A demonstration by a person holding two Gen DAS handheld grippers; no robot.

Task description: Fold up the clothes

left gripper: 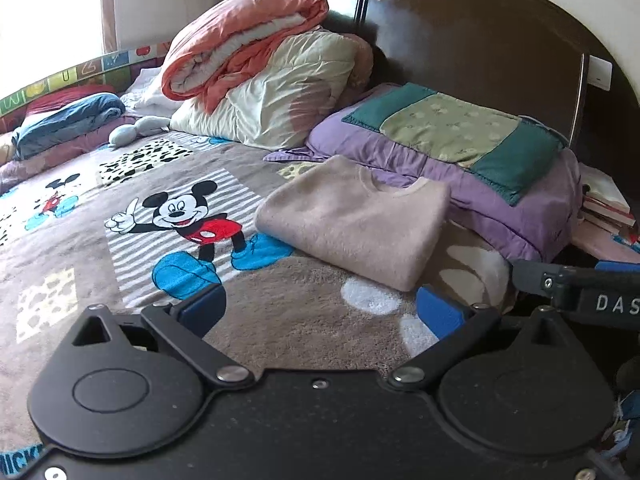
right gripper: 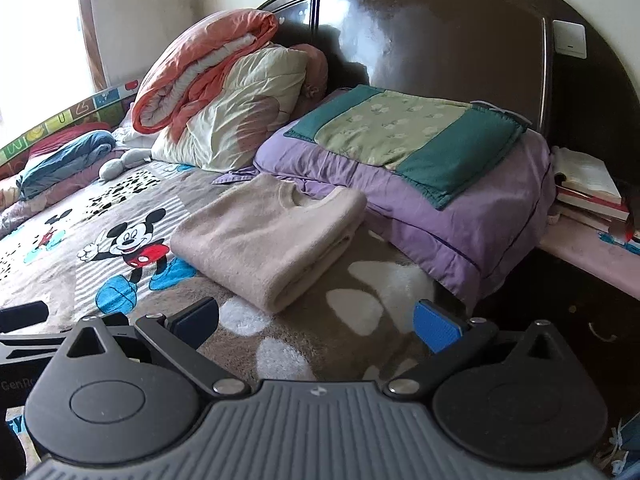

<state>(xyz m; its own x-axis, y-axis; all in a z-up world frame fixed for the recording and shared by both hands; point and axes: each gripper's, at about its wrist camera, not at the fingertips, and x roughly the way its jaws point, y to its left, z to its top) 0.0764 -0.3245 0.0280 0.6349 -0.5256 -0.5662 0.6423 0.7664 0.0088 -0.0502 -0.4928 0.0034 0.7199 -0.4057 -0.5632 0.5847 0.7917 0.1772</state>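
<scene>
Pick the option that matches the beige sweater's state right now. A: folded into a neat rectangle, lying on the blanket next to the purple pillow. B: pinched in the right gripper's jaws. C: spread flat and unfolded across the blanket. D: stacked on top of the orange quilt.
A: the beige sweater lies folded with its collar showing, on the cartoon blanket beside the purple pillow; both grippers' jaws stand open and empty.

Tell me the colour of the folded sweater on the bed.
Pale beige-pink, plain with no pattern; the sweater shows best in the right wrist view.
</scene>
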